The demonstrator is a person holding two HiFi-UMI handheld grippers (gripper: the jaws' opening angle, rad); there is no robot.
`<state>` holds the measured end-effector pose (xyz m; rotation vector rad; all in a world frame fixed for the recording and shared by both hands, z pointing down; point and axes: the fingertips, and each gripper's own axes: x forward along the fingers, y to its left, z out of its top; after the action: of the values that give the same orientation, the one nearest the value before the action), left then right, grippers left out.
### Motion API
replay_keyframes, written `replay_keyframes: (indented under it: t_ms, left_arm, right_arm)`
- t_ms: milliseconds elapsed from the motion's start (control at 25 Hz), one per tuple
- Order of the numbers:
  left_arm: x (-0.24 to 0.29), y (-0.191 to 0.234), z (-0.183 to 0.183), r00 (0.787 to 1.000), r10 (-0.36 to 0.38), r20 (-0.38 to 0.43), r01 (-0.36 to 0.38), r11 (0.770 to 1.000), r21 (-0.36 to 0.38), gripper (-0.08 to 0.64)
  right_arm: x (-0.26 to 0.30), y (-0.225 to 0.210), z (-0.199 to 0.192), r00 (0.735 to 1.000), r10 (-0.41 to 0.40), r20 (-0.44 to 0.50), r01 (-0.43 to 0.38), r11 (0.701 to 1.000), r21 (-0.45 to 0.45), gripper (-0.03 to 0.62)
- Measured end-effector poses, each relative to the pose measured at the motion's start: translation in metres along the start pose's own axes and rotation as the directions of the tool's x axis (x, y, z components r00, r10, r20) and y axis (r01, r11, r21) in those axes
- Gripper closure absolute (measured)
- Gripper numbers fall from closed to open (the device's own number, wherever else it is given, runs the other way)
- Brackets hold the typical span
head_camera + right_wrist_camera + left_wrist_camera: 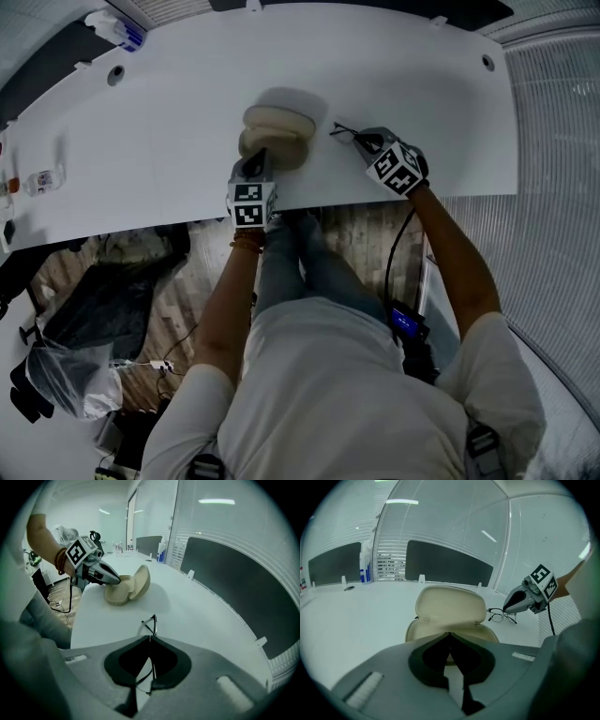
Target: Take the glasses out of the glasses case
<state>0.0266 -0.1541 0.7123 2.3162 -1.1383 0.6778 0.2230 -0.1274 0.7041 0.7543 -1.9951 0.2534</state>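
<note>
An open cream glasses case (277, 131) lies near the front edge of the white table (169, 141), with its lid tipped up and back (450, 605). My left gripper (262, 157) is shut on the near rim of the case's lower shell (117, 594). To the right of the case, my right gripper (364, 141) is shut on thin dark-rimmed glasses (343, 129), out of the case. One temple runs back between the jaws (149, 625). In the left gripper view the glasses (502, 616) hang at the right gripper's tip (505, 611), just at the tabletop.
Blue-and-white bottles (117, 28) stand at the far left corner, and small bottles (42, 180) sit by the left edge. Dark panels (447, 564) line the table's back. The person's legs (309, 262) are below the front edge.
</note>
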Motion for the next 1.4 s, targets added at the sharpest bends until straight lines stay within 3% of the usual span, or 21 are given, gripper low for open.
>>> replay_keyframes:
  t_ms: [680,1080,1400]
  left_arm:
    - [0.0,-0.001,-0.005,1.0,-0.003,-0.009,0.003,1.0,-0.014,0.558]
    - [-0.014,-0.006,0.015,1.0,-0.018,-0.001,0.018,1.0,-0.015,0.558]
    - [-0.041,-0.006,0.059,0.997,-0.004,0.076,0.003,1.0,0.008,0.558]
  right_arm:
    - [0.003,0.0,-0.003,1.0,0.007,0.017,-0.008,0.999,0.035,0.564]
    - [-0.025,-0.013,0.031,0.993,-0.048,0.109,0.036,0.993,0.112,0.561]
    - [-0.067,-0.025,0.074,0.967,-0.122,0.225,0.079,0.979,0.189,0.566]
